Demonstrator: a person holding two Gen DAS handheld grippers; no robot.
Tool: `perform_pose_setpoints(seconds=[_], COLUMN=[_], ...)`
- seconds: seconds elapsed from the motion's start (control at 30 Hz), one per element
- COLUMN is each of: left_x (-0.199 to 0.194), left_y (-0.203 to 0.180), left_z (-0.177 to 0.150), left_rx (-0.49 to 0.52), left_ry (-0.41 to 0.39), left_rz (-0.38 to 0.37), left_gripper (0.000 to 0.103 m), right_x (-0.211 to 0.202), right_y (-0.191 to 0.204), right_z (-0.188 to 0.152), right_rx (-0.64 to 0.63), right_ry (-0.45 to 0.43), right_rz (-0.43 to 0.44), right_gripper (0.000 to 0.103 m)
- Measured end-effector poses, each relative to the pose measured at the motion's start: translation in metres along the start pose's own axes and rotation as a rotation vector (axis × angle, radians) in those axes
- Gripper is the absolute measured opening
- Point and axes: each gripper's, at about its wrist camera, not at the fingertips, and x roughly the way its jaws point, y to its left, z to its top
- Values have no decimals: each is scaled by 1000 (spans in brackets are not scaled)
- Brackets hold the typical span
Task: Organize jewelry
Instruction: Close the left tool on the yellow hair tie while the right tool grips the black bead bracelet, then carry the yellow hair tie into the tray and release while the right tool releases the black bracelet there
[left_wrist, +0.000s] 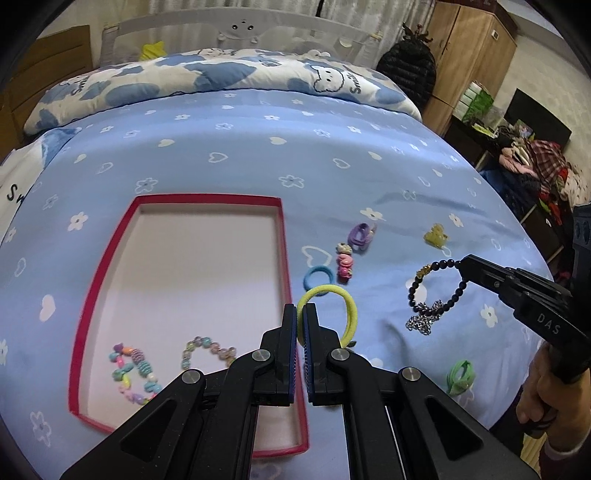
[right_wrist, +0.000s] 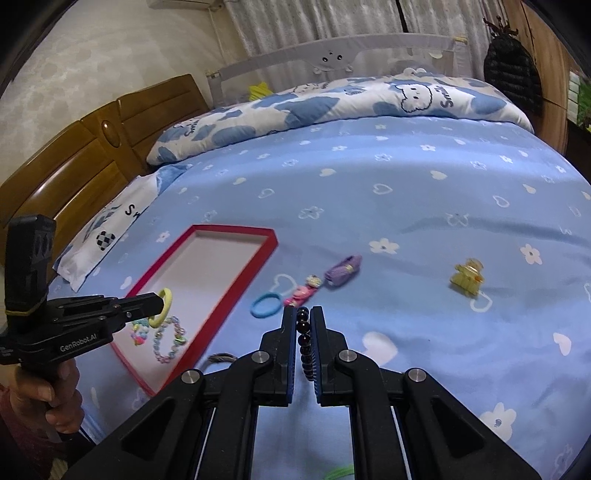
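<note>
The left gripper (left_wrist: 301, 314) pinches a yellow hair tie (left_wrist: 347, 310) above the red tray (left_wrist: 88, 295); the right gripper (right_wrist: 303, 317) pinches a dark bead bracelet (left_wrist: 439, 284). Beyond lie a blue hair tie (left_wrist: 318, 277) and purple clip (left_wrist: 361, 236) on the flowered blue sheet (left_wrist: 258, 147), then a rolled quilt (left_wrist: 221, 77).

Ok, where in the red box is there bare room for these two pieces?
The red box is bare across its far and middle floor. Its near end is crowded: the colourful bead bracelet and the clear bead bracelet lie there. Outside, the box's right side is cluttered by the blue hair tie.
</note>
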Motion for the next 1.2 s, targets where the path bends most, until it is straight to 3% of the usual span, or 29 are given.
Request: perform_pose_setpoints(seconds=[0.27, 0.6, 0.93, 1.2], left_x=[-16, -19, 13, 42], left_y=[26, 68, 100, 109], left_z=[-4, -1, 12, 18], left_rx=[-35, -118, -172, -165], left_ry=[-17, -22, 27, 76], left_rz=[24, 82, 160, 213], left_gripper=[2, 2, 2, 2], right_x=[5, 33, 87, 128], right_y=[25, 70, 121, 135], right_z=[5, 18, 29, 25], right_rx=[-24, -39, -47, -23], right_ry=[-2, 8, 64, 124], right_rz=[38, 145, 265, 304], right_gripper=[7, 7, 7, 6])
